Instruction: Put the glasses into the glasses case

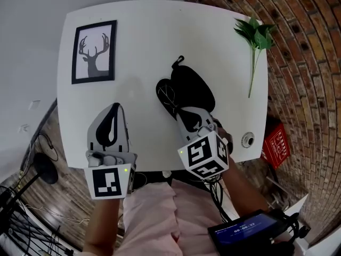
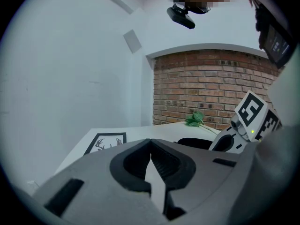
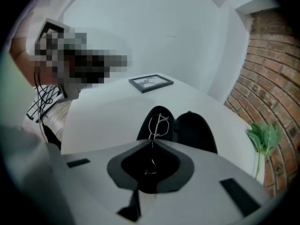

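A black glasses case (image 1: 194, 84) lies open in the middle of the white table (image 1: 144, 25), its two halves spread side by side. Thin wire-framed glasses (image 1: 168, 96) sit over the case's left half. My right gripper (image 1: 184, 114) points steeply down at the case's near edge, shut on the wire frame. In the right gripper view the glasses (image 3: 158, 124) rise from the closed tips (image 3: 152, 142) over the case (image 3: 197, 131), and a bit of wire shows behind the tips. My left gripper (image 1: 113, 108) rests to the left, shut and empty (image 2: 150, 142).
A framed deer picture (image 1: 94, 51) lies at the table's far left. A green leafy sprig (image 1: 256, 35) lies along the right edge. A small round fitting (image 1: 248, 140) sits near the front right corner. A red object (image 1: 276, 143) stands on the floor beside the table.
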The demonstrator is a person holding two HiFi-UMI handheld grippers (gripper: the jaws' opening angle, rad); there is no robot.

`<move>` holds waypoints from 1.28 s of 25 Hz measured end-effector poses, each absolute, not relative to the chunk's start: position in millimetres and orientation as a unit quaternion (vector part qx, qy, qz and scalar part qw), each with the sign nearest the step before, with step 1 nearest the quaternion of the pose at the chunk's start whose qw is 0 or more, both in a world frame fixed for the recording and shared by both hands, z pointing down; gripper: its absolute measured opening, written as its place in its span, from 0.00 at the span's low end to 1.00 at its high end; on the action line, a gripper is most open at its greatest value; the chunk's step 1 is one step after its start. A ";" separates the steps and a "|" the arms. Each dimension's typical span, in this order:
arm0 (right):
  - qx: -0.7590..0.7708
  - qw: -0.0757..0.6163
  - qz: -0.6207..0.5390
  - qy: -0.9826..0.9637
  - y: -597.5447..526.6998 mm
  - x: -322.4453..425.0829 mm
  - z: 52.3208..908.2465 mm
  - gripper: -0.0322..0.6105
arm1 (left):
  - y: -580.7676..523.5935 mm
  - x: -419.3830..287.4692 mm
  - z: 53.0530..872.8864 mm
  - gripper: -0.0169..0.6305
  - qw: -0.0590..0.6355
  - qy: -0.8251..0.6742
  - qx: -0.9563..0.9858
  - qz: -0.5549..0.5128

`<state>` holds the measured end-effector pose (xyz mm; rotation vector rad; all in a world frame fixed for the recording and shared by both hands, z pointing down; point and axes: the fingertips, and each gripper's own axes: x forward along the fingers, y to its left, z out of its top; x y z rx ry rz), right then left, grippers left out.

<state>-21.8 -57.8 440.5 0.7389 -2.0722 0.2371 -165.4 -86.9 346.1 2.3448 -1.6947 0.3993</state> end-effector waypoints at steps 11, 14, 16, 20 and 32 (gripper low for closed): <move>0.322 0.479 0.072 -0.814 -66.9 1.2 446.6 0.07 | -91.1 -164.2 347.7 0.03 0.110 -0.573 0.800 0.137; 0.304 0.493 0.077 -0.811 -62.7 2.8 455.8 0.08 | -93.2 -163.2 349.3 0.03 0.111 -0.572 0.801 0.139; 0.292 0.493 0.084 -0.815 -59.6 0.5 457.7 0.09 | -93.6 -161.4 350.1 0.03 0.114 -0.570 0.802 0.137; 0.279 0.478 0.102 -0.827 -57.9 -5.7 455.0 0.10 | -95.1 -163.4 351.4 0.03 0.112 -0.575 0.797 0.142; 0.355 0.412 0.067 -0.837 -79.1 10.9 405.6 0.08 | -88.4 -149.8 327.6 0.03 0.088 -0.580 0.800 0.127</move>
